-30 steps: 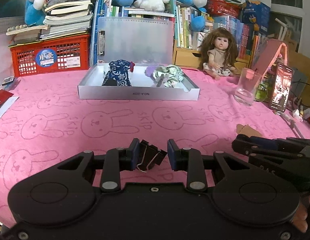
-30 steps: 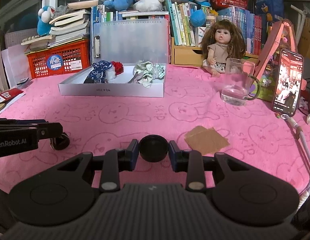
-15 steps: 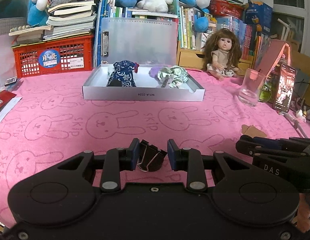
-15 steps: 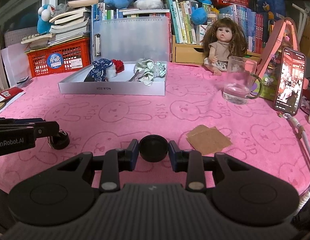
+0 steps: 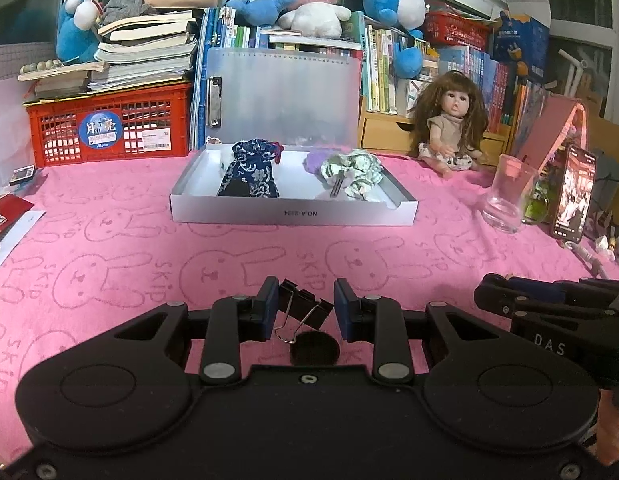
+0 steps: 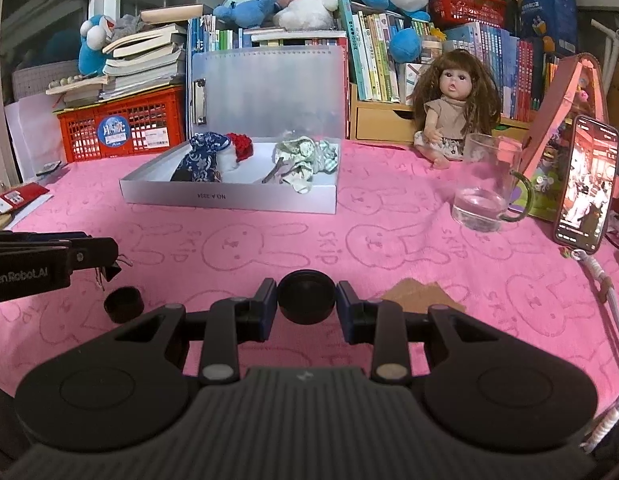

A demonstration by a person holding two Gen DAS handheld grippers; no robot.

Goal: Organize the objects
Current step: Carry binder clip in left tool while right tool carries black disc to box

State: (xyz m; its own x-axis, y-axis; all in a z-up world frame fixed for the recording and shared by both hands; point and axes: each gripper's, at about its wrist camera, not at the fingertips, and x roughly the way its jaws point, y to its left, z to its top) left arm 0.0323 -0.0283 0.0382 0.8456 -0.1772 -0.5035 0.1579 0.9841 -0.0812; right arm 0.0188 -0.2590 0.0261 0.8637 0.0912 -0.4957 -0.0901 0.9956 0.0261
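box front (image 5: 293,213) perhaps "NO.A-2334", cloth (image 5: 309,258) "SKIP"

Ahead of my tools, the pink bunny-print tablecloth (image 6: 389,248) carries a shallow white cardboard tray (image 6: 229,200), clear glass mug (image 6: 485,184), upright smartphone (image 6: 587,184).

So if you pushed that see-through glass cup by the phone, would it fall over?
Probably not from a gentle nudge: the glass cup stands upright on a wide base, on the soft pink cloth, which likely grips it. Pushed near the rim it might tip. Being glass, it could break.
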